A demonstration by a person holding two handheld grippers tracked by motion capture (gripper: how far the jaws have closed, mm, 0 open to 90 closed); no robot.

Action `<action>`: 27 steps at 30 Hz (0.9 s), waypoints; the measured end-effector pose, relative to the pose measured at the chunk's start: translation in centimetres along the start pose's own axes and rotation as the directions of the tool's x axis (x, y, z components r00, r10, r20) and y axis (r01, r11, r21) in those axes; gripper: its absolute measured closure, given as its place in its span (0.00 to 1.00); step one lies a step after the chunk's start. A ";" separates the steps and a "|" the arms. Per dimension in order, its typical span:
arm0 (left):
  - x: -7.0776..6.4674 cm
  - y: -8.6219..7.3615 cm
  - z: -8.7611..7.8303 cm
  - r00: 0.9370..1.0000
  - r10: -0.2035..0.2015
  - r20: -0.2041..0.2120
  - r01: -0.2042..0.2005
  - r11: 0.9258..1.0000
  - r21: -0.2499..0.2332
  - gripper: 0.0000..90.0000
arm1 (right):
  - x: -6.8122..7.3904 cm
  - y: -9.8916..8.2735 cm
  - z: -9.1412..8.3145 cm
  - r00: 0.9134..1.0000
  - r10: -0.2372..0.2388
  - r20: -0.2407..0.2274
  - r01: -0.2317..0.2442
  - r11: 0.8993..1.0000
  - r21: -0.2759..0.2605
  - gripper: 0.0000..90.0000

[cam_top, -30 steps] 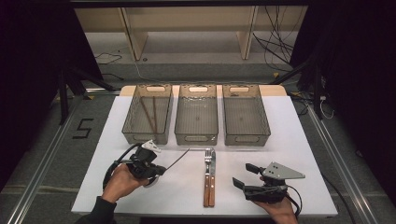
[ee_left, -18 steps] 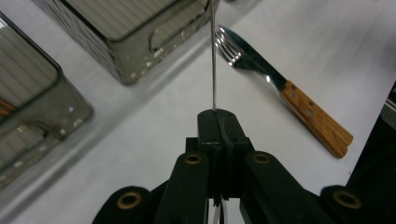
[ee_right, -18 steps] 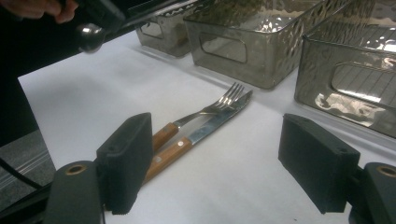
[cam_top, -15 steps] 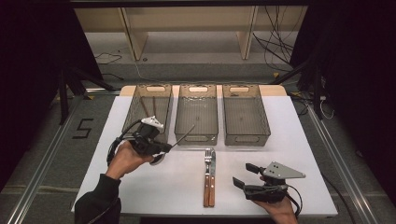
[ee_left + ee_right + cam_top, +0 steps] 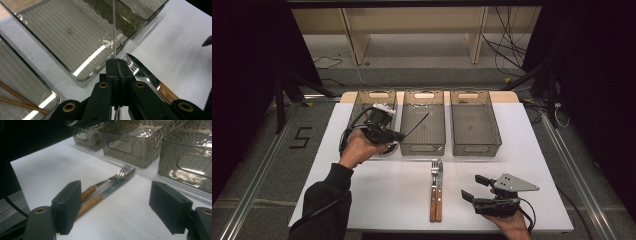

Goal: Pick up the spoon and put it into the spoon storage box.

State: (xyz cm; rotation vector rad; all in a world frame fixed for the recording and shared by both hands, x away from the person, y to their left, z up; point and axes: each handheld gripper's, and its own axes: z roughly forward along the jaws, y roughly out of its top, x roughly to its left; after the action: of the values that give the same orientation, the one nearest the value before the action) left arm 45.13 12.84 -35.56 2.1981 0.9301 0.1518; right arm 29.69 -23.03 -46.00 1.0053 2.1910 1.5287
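My left gripper [image 5: 398, 135] hovers over the front edge of the left bin [image 5: 362, 102], shut on a thin metal utensil [image 5: 417, 124]. The utensil's slim shaft [image 5: 114, 27] points out over the middle bin [image 5: 424, 145], and what kind of utensil it is I cannot tell. A fork [image 5: 433, 186] and a knife [image 5: 439, 187], both wooden-handled, lie side by side near the table's front edge. My right gripper [image 5: 474, 187] rests on the table just right of them, open, with nothing between its pads [image 5: 67, 205]. In the right gripper view the fork [image 5: 110, 180] and knife [image 5: 117, 184] lie ahead of it.
Three clear plastic bins stand in a row at the back of the white table [image 5: 532, 150]; the right bin [image 5: 474, 145] looks bare. Brown sticks [image 5: 15, 97] lie in the left bin. Dark floor and metal rails flank the table.
My left hand has risen and moved away from the front of the table toward the bins, carrying the thin utensil. The right gripper, fork and knife have stayed put.
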 end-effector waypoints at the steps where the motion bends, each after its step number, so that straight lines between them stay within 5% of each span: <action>1: 0.1 0.3 0.2 1.000 0.000 0.002 0.000 1.000 0.001 0.99 | 0.0 0.0 0.0 1.000 -0.002 0.000 0.002 1.000 0.001 0.30; 18: 2.8 5.1 3.4 0.997 -0.063 -0.046 0.063 0.998 -0.010 0.99 | -0.1 -0.1 0.0 1.000 0.002 -0.002 -0.002 1.000 -0.005 0.30; 27: 4.0 6.3 5.5 0.993 -0.096 -0.064 0.095 0.995 -0.011 0.99 | -0.2 -0.1 -0.1 1.000 0.005 -0.006 -0.005 1.000 -0.003 0.30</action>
State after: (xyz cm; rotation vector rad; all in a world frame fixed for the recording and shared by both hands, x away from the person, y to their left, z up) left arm 53.68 9.31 -36.04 2.1476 1.0663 0.1818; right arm 29.73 -23.22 -46.08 1.0071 2.1909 1.5382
